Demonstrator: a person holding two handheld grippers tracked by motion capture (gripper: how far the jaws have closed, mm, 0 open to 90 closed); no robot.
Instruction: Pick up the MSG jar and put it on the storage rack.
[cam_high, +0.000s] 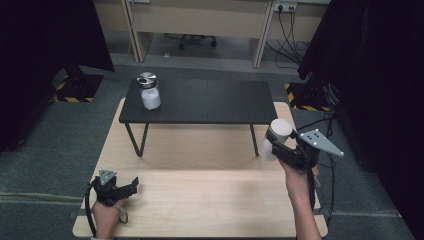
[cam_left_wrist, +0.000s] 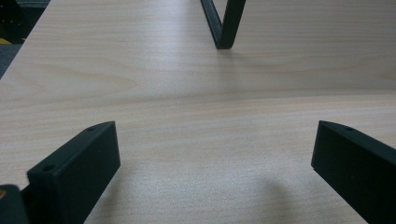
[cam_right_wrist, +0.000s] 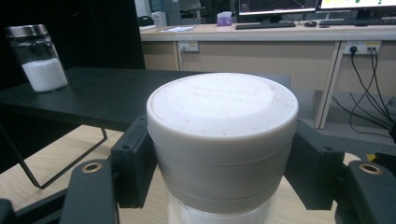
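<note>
1. Above the bench's (cam_high: 200, 200) right edge, the right gripper (cam_high: 280, 147) is clamping a white-lidded jar (cam_right_wrist: 222, 135).
2. Embossed lid writing is showing, too faint to read.
3. Left gripper (cam_high: 131, 186) is resting open, empty.

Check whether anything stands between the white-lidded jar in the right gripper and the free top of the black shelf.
Nothing visible does. The right gripper is shut on the white-lidded jar, held off the wooden table near the black shelf's right end. The steel-lidded jar stands at the far left corner; the shelf's right half looks bare.
</note>
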